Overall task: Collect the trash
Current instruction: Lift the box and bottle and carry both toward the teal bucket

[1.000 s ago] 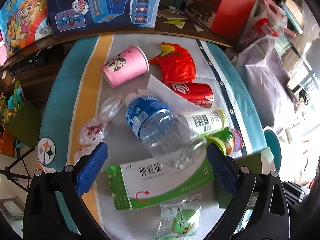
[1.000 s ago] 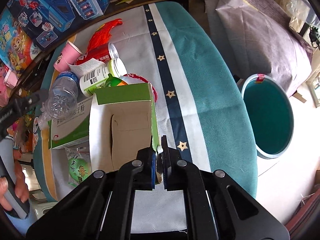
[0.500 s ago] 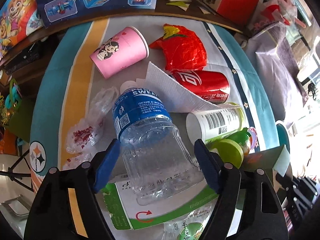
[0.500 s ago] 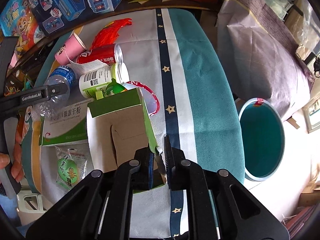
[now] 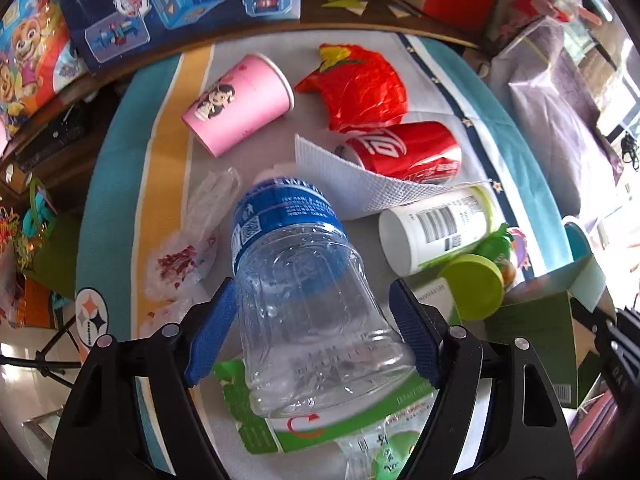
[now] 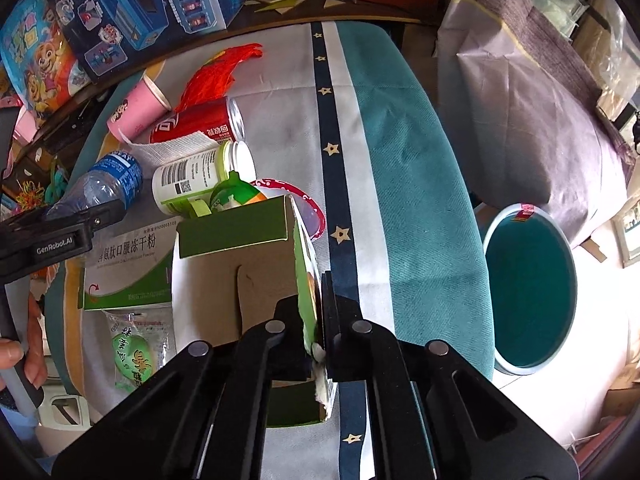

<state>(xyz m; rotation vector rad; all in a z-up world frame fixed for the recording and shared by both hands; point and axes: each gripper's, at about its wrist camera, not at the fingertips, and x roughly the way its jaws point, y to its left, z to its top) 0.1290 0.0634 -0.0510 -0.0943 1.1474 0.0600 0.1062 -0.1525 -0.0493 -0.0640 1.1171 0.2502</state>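
My left gripper (image 5: 312, 332) is shut on a clear plastic bottle (image 5: 304, 296) with a blue label, its pads against the bottle's sides, base toward the camera. My right gripper (image 6: 318, 312) is shut on the wall of an open green cardboard box (image 6: 236, 276), held above the table. Trash on the table: a pink paper cup (image 5: 240, 104), a red wrapper (image 5: 360, 84), a red can (image 5: 404, 148), a white canister (image 5: 436, 228), a green-and-white flat box (image 6: 128, 268). A teal bin (image 6: 528, 292) stands on the floor, right of the table.
A white napkin (image 5: 360, 192), clear plastic wrap (image 5: 192, 236) and a green snack packet (image 6: 132, 356) lie among the trash. Toy boxes (image 5: 168, 4) line the shelf behind. A purple-covered seat (image 6: 532, 92) is at right. The teal tablecloth (image 6: 412, 168) hangs over the table's right edge.
My left gripper has moved in around the bottle and closed on it. My right gripper has lifted the green box, drawing back from the table.
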